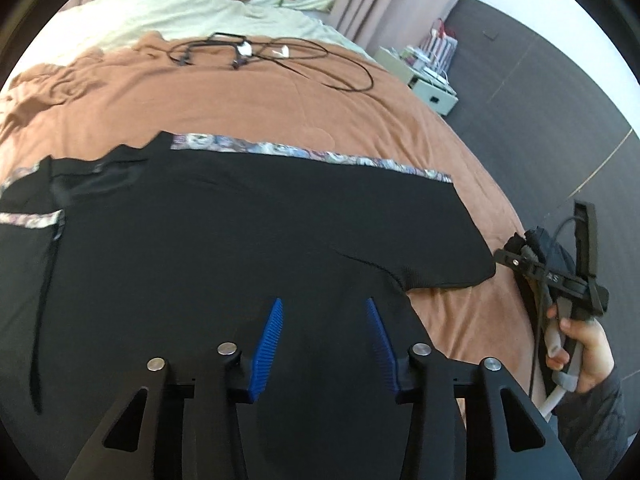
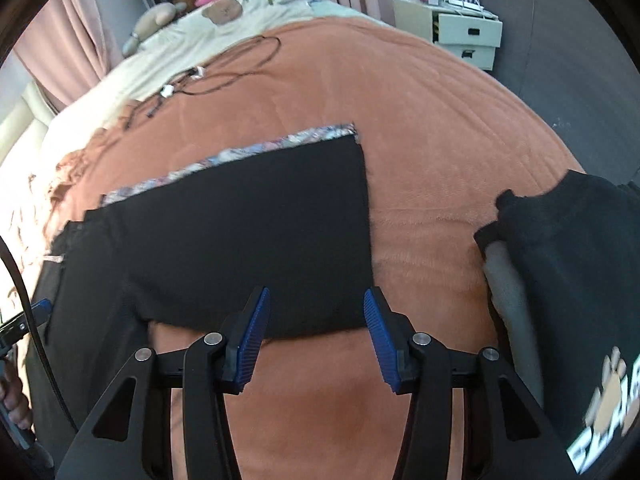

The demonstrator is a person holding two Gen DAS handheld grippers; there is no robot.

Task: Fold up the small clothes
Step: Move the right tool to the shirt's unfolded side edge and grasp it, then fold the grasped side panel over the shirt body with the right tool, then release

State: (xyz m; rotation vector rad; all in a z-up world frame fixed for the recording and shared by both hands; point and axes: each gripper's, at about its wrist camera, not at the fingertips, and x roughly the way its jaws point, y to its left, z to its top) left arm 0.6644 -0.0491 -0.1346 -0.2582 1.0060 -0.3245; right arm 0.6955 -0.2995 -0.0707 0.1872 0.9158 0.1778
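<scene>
I've got the black garment [image 1: 240, 248] spread flat on the brown blanket [image 1: 248, 96], long axis running left-right across my view, patterned trim [image 1: 312, 156] along its far edge. A sleeve end w/ ribbed cuff [image 1: 448, 276] points right. My left gripper [image 1: 324, 340] hangs over the near part of the fabric, jaws apart, nothing btwn them. My right gripper [image 2: 316, 332] sits wide too, empty, over the garment's near-right edge. A folded dark pile [image 2: 580, 280] lies at right, apart. Cables [image 1: 280, 56] lie further back.

Black garment [image 1: 240, 240] cut off left (printed pile [image 2: 580, 280] blurred)
</scene>
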